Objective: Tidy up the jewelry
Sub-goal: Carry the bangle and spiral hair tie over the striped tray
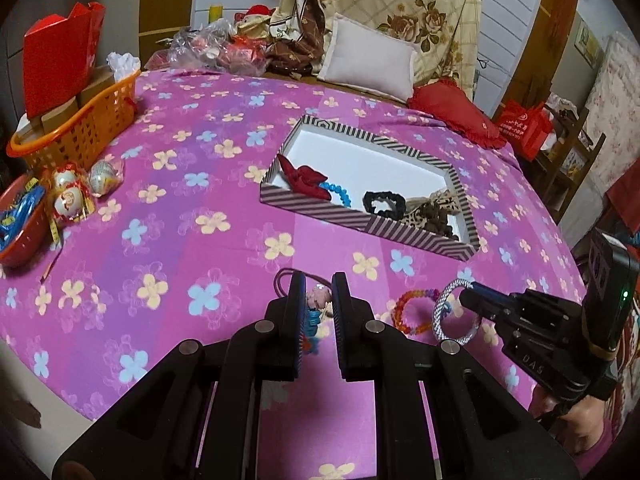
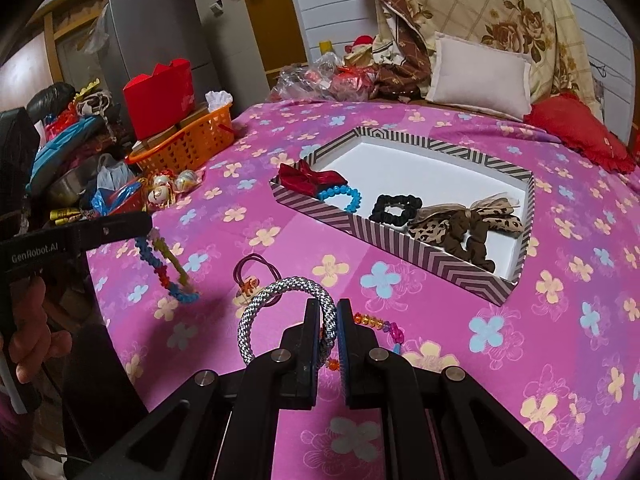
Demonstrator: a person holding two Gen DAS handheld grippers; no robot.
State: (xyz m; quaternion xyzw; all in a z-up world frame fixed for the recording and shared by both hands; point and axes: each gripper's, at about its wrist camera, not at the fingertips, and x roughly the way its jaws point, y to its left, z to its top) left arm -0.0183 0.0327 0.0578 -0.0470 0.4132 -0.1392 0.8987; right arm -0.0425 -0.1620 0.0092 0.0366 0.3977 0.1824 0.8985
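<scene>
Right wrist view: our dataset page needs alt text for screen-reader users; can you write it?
The right gripper pinches a silver braided ring above a pink flowered bedspread. At left, the left gripper holds a multicoloured bead bracelet in the air. Behind them, a striped box holds hair ties and bows.

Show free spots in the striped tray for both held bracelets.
Striped cardboard tray: the white far half is bare, behind the red fabric bow, blue bead bracelet, black scrunchie and leopard-print scrunchie. The near edge is crowded.
</scene>
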